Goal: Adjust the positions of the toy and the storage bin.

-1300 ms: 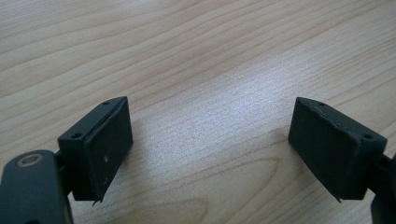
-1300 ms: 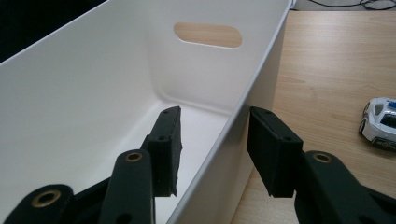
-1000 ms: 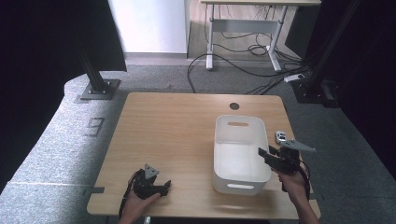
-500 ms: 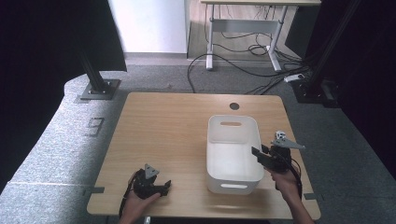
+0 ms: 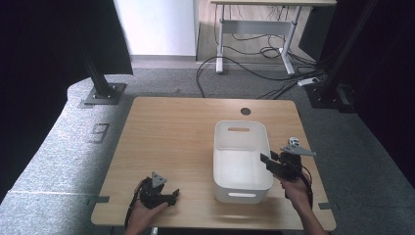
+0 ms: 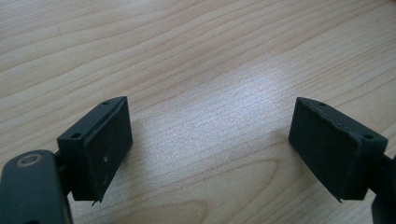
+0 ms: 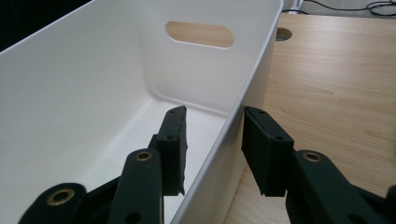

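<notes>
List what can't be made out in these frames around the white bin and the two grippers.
- White bin, high view: near floor edge hidden behind its own front wall.
- Right gripper, right gripper view: jaws straddle the bin's right wall; whether the inner pad presses it is unclear, a gap shows there.
- Left gripper, left gripper view: jaw bases cut off by the bottom edge.
- Left gripper, high view: jaws too small to judge.

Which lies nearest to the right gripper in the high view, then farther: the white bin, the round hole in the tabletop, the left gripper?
1. white bin: its right wall sits between the right gripper jaws.
2. round hole: beyond the bin, near the table's far edge.
3. left gripper: near-left table edge.
</notes>
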`<state>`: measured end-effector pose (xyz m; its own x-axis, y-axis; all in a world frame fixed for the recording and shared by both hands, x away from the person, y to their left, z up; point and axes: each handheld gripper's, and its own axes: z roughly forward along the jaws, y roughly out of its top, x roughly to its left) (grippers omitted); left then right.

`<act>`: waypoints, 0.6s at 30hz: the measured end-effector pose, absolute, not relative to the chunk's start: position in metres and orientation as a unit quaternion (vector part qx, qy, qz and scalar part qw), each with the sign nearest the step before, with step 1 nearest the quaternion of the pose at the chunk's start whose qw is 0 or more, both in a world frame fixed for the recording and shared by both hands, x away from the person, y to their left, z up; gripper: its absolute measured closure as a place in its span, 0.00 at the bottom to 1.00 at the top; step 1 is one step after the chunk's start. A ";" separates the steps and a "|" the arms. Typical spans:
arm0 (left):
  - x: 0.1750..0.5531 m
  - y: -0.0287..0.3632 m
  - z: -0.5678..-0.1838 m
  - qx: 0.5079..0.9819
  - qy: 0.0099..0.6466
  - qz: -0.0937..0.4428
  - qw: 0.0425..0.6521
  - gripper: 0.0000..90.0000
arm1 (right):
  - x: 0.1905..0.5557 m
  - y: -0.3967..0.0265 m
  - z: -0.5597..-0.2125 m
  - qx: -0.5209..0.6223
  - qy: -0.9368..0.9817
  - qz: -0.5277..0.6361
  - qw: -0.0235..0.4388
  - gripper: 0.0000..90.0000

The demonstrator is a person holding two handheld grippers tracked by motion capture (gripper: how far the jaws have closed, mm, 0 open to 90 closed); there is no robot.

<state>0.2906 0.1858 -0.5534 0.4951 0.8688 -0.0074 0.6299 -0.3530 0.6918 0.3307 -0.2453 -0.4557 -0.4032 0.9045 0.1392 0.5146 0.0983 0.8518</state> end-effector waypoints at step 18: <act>0.291 0.186 -0.553 0.801 0.468 0.185 0.325 0.15 | 0.333 -0.231 -0.456 0.493 0.713 0.446 0.222 0.67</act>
<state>0.2905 0.1856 -0.5535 0.4932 0.8699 -0.0082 0.6301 -0.3507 0.6928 0.3328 -0.2305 -0.4555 -0.4140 0.9019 0.1233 0.5050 0.1148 0.8555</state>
